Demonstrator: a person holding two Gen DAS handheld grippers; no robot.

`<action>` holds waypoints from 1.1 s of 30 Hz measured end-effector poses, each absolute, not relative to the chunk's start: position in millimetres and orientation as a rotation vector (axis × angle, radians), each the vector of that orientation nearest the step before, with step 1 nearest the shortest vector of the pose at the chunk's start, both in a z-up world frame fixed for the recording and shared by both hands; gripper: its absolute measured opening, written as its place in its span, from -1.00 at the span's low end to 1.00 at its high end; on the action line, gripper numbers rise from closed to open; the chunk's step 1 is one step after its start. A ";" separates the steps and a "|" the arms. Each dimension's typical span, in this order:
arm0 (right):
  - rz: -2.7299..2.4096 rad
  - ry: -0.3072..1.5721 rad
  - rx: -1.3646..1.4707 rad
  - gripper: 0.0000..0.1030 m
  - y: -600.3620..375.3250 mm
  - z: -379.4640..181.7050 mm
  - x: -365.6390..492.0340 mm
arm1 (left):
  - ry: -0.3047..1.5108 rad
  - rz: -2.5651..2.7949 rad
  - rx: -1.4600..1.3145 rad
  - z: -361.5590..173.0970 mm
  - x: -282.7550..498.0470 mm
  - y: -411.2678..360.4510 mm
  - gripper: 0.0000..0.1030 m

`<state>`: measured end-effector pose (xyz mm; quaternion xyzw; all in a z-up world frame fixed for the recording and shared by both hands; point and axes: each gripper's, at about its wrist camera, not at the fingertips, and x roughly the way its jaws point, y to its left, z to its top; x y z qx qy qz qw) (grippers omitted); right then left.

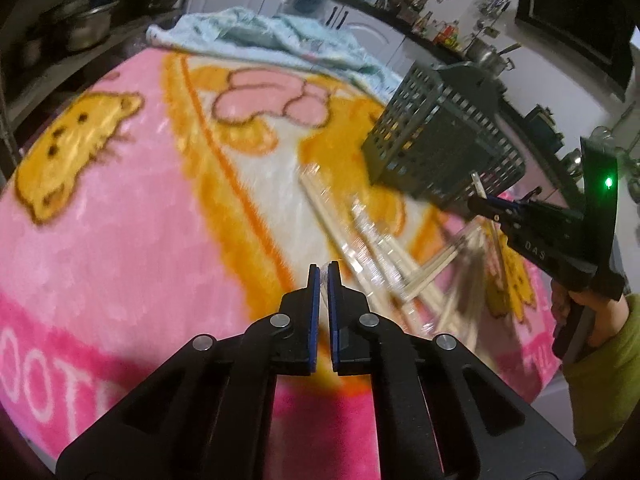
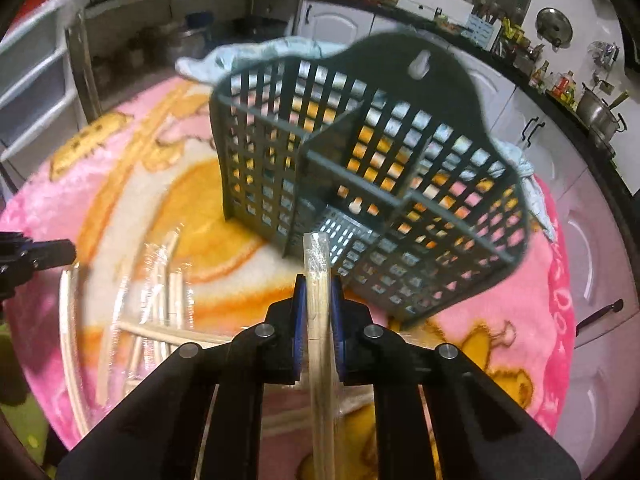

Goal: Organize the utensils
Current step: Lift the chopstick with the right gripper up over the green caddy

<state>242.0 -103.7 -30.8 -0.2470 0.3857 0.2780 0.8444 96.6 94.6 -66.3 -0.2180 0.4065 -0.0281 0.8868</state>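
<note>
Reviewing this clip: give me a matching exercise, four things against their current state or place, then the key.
Things:
1. left gripper
2. right gripper
3. utensil basket
4. loose wrapped chopsticks

States:
A. lying in a pile on the pink blanket
B. shut on one wrapped chopstick pair, its tip near the basket
C. nearly shut, nothing clearly between its fingers
D. dark green, gridded, divided into compartments

Pairs: 1-C, 2-B, 3-D, 4-A

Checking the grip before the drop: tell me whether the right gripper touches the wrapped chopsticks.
Touching. In the right wrist view, the right gripper has both fingers pressed against the wrapped chopsticks between them.
</note>
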 end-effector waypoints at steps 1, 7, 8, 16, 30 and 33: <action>0.595 0.797 -0.508 -0.78 -107.4 -22.8 240.4 | 0.836 -0.067 -0.455 -61.6 97.1 94.0 -0.97; 0.625 0.736 -0.443 -0.78 -133.8 12.3 226.3 | 0.781 -0.129 -0.436 -30.0 101.5 84.1 -0.98; 0.627 0.726 -0.435 -0.78 -141.4 17.6 219.7 | 0.772 -0.140 -0.429 -24.5 102.6 81.2 -0.98; 0.635 0.650 -0.395 -0.79 -157.1 47.6 200.8 | 0.733 -0.242 -0.391 7.5 111.7 52.1 -0.99; 0.646 0.523 -0.299 -0.79 -179.4 100.7 179.1 | 0.692 -0.391 -0.318 53.9 132.3 1.6 -0.99; 0.649 0.496 -0.273 -0.79 -184.1 112.6 178.0 | 0.671 -0.410 -0.308 67.5 137.7 -4.5 -0.99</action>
